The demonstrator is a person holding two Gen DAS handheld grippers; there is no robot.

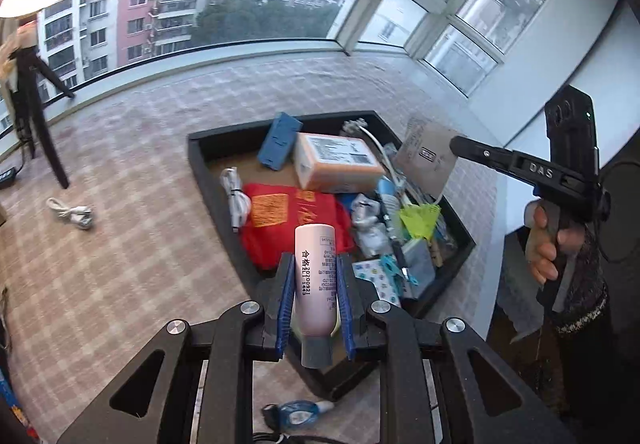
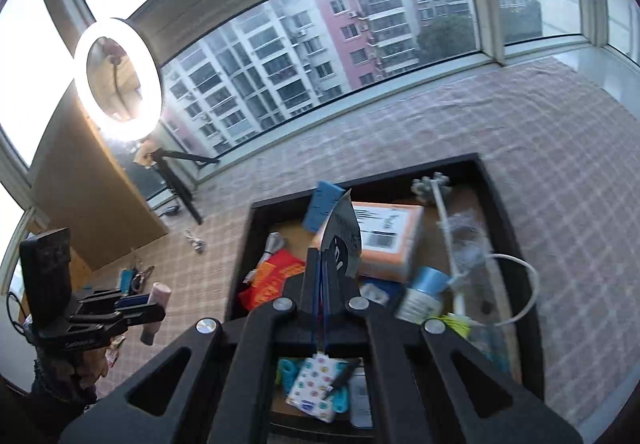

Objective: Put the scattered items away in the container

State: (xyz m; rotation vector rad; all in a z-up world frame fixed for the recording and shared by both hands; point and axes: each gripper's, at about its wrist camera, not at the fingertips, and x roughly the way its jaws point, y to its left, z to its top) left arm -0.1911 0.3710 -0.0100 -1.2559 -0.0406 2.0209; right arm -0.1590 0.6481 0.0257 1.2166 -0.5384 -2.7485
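Observation:
My left gripper is shut on a pale pink tube with its grey cap toward the camera, held above the near edge of the black tray. It also shows in the right wrist view. My right gripper is shut on a thin grey card, held above the tray. In the left wrist view that card hangs over the tray's far right side. The tray holds an orange box, a red bag, a blue case, cables and several small items.
A white cable lies on the checked cloth to the left. A blue-capped small item lies by the tray's near corner. A tripod and ring light stand at the window. More loose items sit at the far left.

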